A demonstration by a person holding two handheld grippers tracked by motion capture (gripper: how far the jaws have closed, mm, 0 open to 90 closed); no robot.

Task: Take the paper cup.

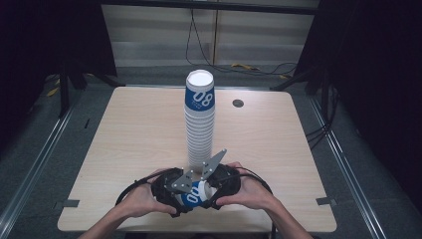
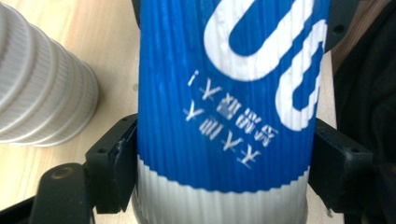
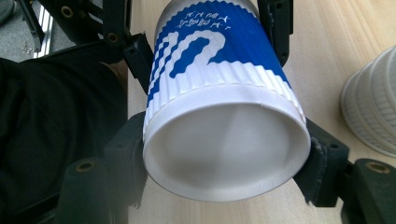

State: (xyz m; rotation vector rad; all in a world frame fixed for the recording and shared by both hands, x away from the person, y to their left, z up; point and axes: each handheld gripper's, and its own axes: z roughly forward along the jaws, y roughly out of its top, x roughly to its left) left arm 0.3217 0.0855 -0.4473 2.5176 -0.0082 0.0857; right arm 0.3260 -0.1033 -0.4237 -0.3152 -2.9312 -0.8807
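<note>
At the near edge of the table (image 1: 124,129), centred in front of the person, both grippers meet on a single paper cup (image 1: 195,195); cup is blue with white lettering and a white ribbed band, lying roughly on its side between the two tools, just above or at the tabletop (contact with the wood cannot be told)

Left gripper (image 1: 171,191): in the left gripper view its two black jaws press the ribbed wall of the cup (image 2: 224,116) from either side, at the boundary between blue print and white band; closed on the cup

Right gripper (image 1: 219,181): in the right gripper view its jaws sit on both sides of the cup (image 3: 224,140) near the white end facing the camera, pads touching the wall; also clamped on the cup; the other gripper's black jaws hold the far part of the same cup in that view

Left hand (image 1: 142,199) and right hand (image 1: 251,191) wrap the gripper bodies; cables loop out to either side; grey plates (image 1: 199,174) stand over the cup

Cup stack (image 1: 200,119): tall column of nested cups, upright, mid-table just beyond the grippers, top cup blue-printed, lower ones showing white ribbed rims; base of stack (image 2: 42,93) near the held cup but apart from it; same stack at right edge of the right gripper view (image 3: 373,112)

Small dark round grommet (image 1: 238,103) in the tabletop, right of the stack's top, well apart from the grippers
</note>
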